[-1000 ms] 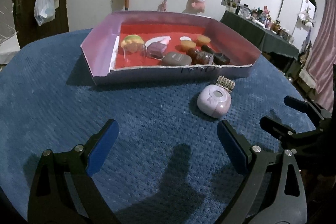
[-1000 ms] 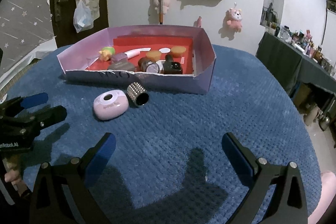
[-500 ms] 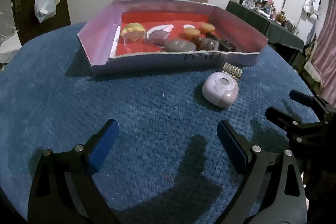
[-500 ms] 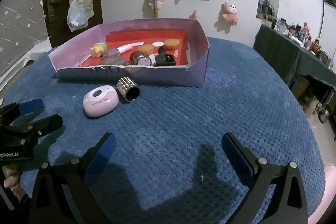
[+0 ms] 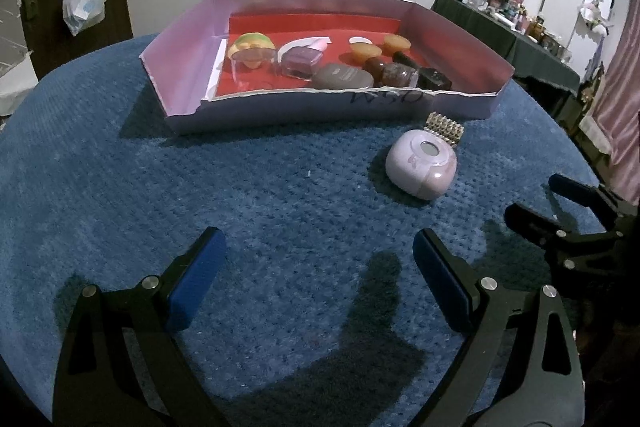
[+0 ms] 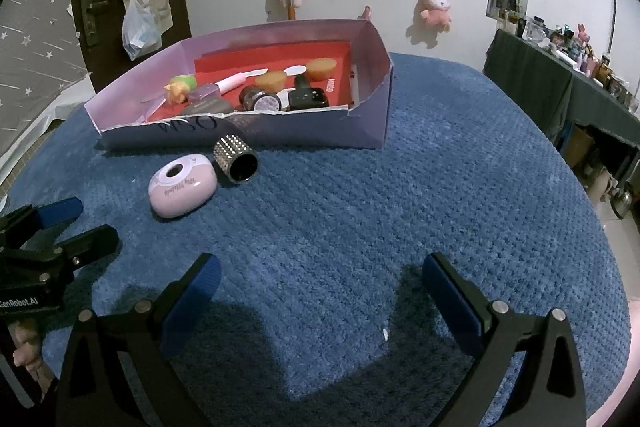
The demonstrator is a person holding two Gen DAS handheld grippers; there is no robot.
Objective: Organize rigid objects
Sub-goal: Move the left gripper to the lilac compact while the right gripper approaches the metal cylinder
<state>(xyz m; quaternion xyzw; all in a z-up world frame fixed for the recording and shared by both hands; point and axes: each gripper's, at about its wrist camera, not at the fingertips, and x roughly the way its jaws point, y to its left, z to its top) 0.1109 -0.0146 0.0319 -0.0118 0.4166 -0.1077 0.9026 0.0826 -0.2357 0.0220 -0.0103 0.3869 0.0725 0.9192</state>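
Tabletop [image 5: 120,187] covered in blue textured cloth, rounded at its edges, carrying everything else

Cardboard box [image 5: 460,35], shallow and open-topped, lilac walls and red floor, set toward the far edge of the tabletop; near wall torn along its rim, dark handwriting on its outer face

Left gripper [image 5: 316,267] hanging over the near edge of the tabletop, blue pads spread wide, only bare cloth between them, gripping nothing

Right gripper [image 6: 320,287] likewise over the near edge, to the right of the other one, jaws wide apart and empty

Pink oval case [image 6: 183,184] with a round window on top, lying on the cloth just in front of the box's near wall, apart from both grippers

Studded silver cylinder [image 6: 235,159] with a dark open end, lying on its side between the case and the box wall, right beside the case; contact with either not clear

Small items crowded along the near side of the box floor: yellow-green toy figure [image 5: 251,49], clear purple block [image 5: 302,63], grey pebble shape [image 5: 343,77], two orange cakes [image 5: 362,51], brown jar [image 5: 394,74], black bottle [image 6: 308,97]
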